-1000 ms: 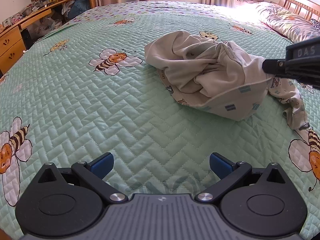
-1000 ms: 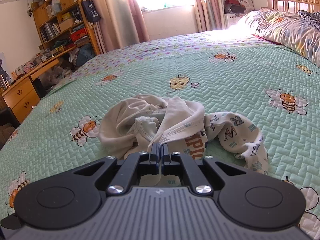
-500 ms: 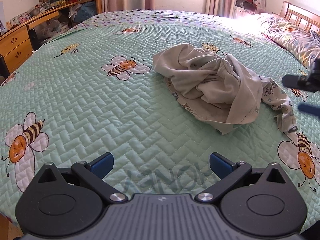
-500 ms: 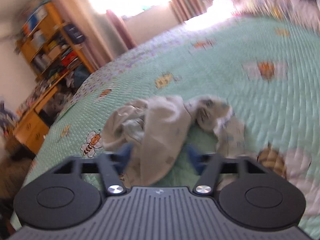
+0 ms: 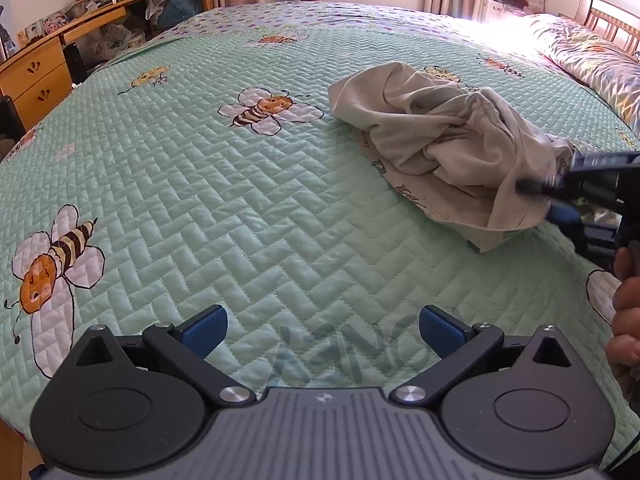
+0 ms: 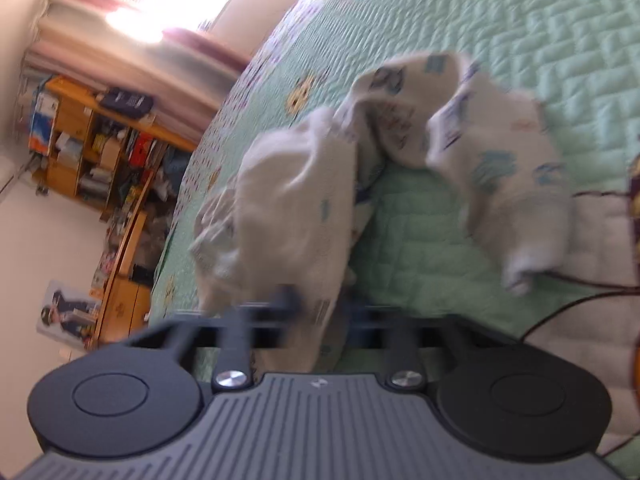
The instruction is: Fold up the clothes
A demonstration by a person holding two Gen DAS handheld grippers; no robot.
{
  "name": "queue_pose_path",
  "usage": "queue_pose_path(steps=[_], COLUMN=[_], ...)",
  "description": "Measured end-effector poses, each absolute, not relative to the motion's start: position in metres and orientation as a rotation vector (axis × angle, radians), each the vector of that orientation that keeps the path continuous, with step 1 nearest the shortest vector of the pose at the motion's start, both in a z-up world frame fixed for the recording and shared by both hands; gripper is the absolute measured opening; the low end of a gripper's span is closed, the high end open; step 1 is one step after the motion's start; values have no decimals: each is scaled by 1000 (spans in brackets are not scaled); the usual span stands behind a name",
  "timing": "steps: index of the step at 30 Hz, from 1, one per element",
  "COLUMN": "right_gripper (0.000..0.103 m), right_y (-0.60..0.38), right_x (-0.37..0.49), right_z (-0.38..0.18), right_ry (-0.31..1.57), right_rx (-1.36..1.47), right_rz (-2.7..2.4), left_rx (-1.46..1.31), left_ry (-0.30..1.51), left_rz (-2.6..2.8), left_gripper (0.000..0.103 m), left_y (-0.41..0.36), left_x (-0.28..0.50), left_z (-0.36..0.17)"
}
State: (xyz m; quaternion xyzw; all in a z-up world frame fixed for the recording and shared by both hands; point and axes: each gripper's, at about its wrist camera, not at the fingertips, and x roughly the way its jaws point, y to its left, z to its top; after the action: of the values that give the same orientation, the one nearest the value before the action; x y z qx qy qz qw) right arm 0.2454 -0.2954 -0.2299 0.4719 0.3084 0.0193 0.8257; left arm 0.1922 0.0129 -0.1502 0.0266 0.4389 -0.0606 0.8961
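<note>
Nearest to me is the left gripper (image 5: 322, 330). Its blue fingers (image 5: 204, 326) stand wide apart and hold nothing; under them there is only the green quilt (image 5: 180, 184) with its bees.

Farther on, at about one o'clock from these fingers and well apart from them, lies the garment (image 5: 444, 140). It is a pale crumpled heap, not flat and not folded, and its long axis runs from about ten o'clock down to four o'clock across the quilt.

The right gripper (image 5: 560, 200) is much nearer to it. It comes in from three o'clock and is at the hanging edge of the cloth. In its own view a flap of the garment (image 6: 304, 208) hangs between the two fingers, which seem partly apart, but the picture is blurred and I cannot tell if they pinch the cloth. A printed sleeve (image 6: 508, 184) trails toward two o'clock.

I judge that the right hand is the one placed to take the edge, while the left must travel far.
</note>
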Motion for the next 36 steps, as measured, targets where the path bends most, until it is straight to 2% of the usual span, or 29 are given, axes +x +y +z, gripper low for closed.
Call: queue_pose_path(steps=[10,16,21,26,32,36], right_gripper=[2,2,2,3,3,3], right_y=[-289,-305,-316,-330,-331,-316], right_x=[240,252,209,156,134,135], right_z=[-187,-163,-103,-84,-137,-151], right_ry=[530,482,292,256,491,535], right_rx=[881,1056,1011,961,842,749], right_rz=[89,174,235,227,74,42], left_rx=[24,21,6,-19,-32,-12], left_ry=[916,890,877,867,864,861], left_rz=[-140,-142,-134,-138,-159,-170], left_gripper=[102,102,102,102,102,102], left_y=[14,17,24,29,28,24], left_x=[186,177,171,167,160,156], left_z=[-150,-139,-133,-129,-127,-126])
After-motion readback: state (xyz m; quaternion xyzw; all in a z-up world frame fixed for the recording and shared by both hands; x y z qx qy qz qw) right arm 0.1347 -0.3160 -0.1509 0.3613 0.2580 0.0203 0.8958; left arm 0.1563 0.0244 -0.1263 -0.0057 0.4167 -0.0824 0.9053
